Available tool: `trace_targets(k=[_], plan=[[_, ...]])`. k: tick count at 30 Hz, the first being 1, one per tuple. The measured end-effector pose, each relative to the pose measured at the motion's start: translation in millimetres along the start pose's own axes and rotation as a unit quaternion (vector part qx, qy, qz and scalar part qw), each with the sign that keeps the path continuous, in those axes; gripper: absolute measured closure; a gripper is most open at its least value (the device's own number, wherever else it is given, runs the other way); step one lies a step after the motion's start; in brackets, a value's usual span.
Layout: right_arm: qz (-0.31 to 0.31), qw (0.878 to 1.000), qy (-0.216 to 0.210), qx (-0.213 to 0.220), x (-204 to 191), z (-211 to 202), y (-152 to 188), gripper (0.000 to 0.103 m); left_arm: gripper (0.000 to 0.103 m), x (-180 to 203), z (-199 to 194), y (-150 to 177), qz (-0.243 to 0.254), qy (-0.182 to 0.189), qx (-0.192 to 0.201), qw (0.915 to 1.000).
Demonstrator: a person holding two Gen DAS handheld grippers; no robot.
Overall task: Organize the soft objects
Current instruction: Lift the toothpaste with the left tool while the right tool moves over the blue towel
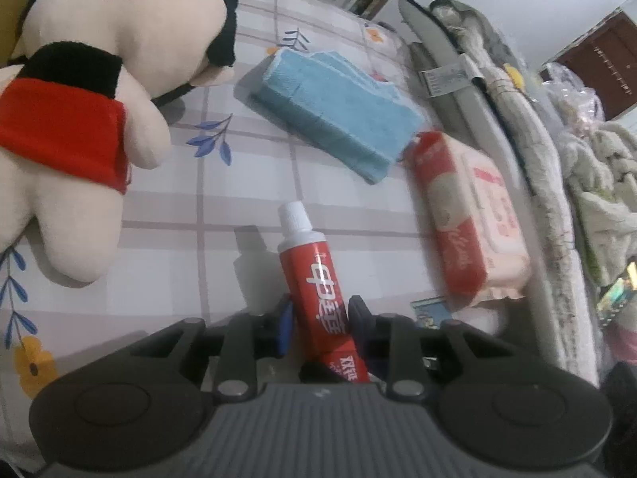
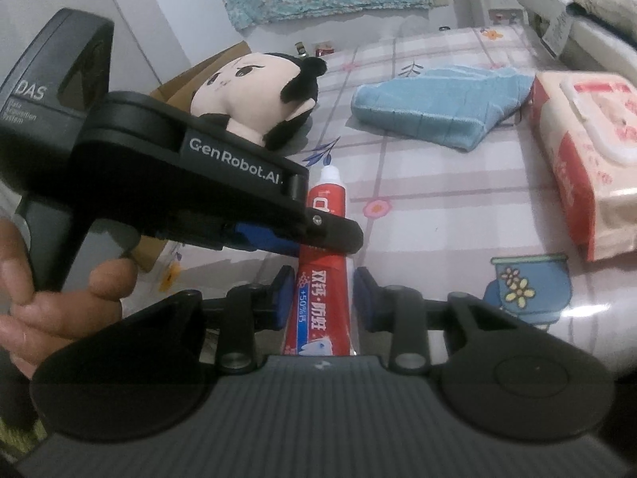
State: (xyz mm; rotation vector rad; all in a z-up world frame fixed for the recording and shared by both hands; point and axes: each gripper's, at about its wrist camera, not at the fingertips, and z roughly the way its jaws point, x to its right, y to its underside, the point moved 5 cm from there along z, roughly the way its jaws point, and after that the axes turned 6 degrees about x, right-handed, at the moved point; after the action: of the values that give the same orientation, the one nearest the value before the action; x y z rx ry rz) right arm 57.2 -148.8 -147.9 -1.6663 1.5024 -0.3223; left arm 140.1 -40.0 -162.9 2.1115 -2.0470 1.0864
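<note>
A red toothpaste tube (image 1: 318, 290) with a white cap is held above the checked tablecloth. My left gripper (image 1: 320, 318) is shut on the tube's middle; it also shows from the side in the right wrist view (image 2: 318, 235). My right gripper (image 2: 323, 298) is shut on the tube's lower end (image 2: 318, 310). A plush doll (image 1: 79, 119) lies at the left, also in the right wrist view (image 2: 254, 95). A folded blue towel (image 1: 334, 115) lies beyond the tube. A red and pink wet-wipe pack (image 1: 469, 215) lies to the right.
The tablecloth (image 1: 199, 207) has flower prints. Folded grey and cream fabrics (image 1: 497, 91) pile along the right edge. A cardboard box (image 2: 199, 75) stands behind the doll. A person's hand (image 2: 59, 283) holds the left gripper's handle.
</note>
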Motion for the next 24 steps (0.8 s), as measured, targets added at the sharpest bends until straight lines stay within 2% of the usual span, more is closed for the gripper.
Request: trace_targets(k=[2, 5, 7, 8, 12, 13, 15, 16, 20, 24], plan=[[-0.002, 1.000, -0.009, -0.010, 2, -5, -4, 0.069, 0.075, 0, -3, -2, 0.011, -0.005, 0.009, 0.9999], [-0.013, 1.000, -0.009, -0.015, 8, -17, -15, 0.053, 0.075, -5, -10, -7, 0.012, -0.001, 0.023, 0.9996], [-0.016, 1.000, -0.005, -0.019, 17, -26, -27, 0.050, 0.075, -8, -17, -11, 0.014, 0.005, 0.036, 0.9993], [-0.018, 1.000, -0.003, -0.018, 23, -31, -36, 0.047, 0.075, -10, -22, -13, 0.017, 0.009, 0.044, 0.9989], [-0.023, 1.000, 0.008, 0.007, 46, -41, -90, 0.023, 0.075, -16, -37, -20, 0.022, 0.020, 0.062, 0.9976], [-0.027, 1.000, 0.009, 0.011, 50, -40, -102, 0.020, 0.075, -18, -40, -21, 0.021, 0.023, 0.065, 0.9974], [-0.045, 0.999, 0.003, 0.014, 59, -29, -131, 0.004, 0.075, -22, -45, -22, 0.021, 0.028, 0.068, 0.9970], [-0.057, 0.998, 0.003, 0.012, 63, -20, -143, 0.001, 0.075, -23, -47, -22, 0.021, 0.030, 0.070, 0.9969], [-0.103, 0.993, 0.017, -0.045, 81, 40, -181, 0.001, 0.075, -26, -50, -22, 0.024, 0.033, 0.071, 0.9966], [-0.134, 0.985, 0.022, -0.102, 99, 98, -205, 0.001, 0.075, -30, -53, -23, 0.025, 0.033, 0.073, 0.9965]])
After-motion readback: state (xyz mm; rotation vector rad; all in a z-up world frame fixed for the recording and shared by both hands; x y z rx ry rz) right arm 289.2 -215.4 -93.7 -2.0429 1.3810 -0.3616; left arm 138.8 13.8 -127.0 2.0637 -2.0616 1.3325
